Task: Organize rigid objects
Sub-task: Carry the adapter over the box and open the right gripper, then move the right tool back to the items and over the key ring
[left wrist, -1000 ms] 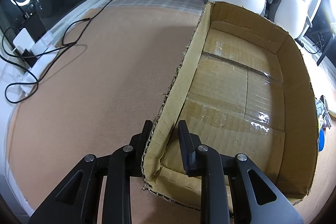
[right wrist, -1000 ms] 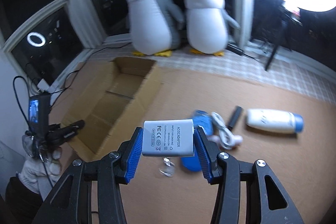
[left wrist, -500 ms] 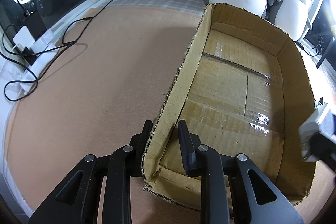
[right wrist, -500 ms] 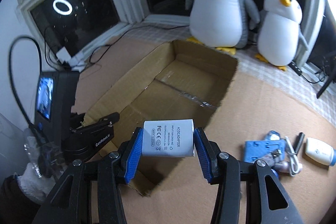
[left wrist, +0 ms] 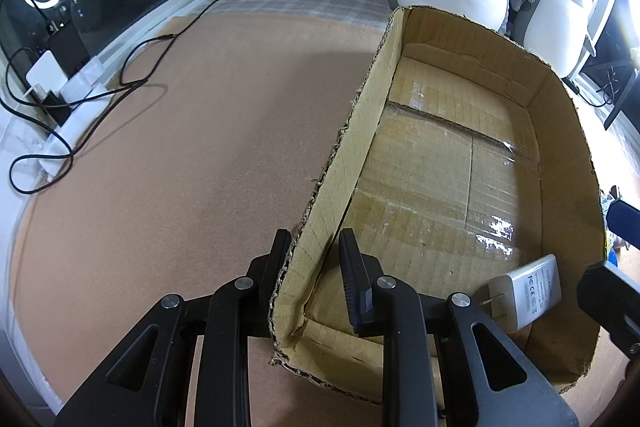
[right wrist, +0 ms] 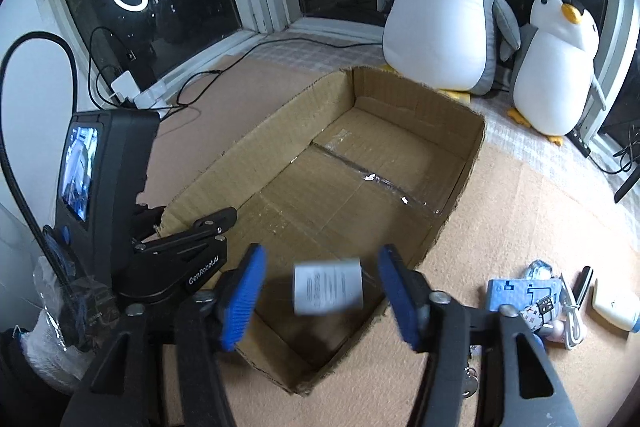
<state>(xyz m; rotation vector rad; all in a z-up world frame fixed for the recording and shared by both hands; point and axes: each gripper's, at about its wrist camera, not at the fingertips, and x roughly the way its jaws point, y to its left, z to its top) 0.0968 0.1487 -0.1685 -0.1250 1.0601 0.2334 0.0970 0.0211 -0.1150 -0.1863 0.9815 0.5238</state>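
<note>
Cardboard box (right wrist: 360,187) fills centre frame in the right wrist view, open top, otherwise bare inside. My left gripper (left wrist: 316,267) is clamped narrow on its near side wall, steadying it. My right gripper (right wrist: 320,291) hangs over the near corner; its jaws have just been opening and now stand wide, blue pads clear of the white power adapter (right wrist: 328,291), which is blurred between them and, I judge, dropping free. Left wrist view shows the adapter (left wrist: 528,291) against the box's right wall, lower right of frame, prongs toward my left fingers. Remaining clutter, lower right: blue packet (right wrist: 520,297), white cable (right wrist: 572,323), white bottle (right wrist: 616,311). Two plush penguins (right wrist: 444,7) behind, out of the way.
</note>
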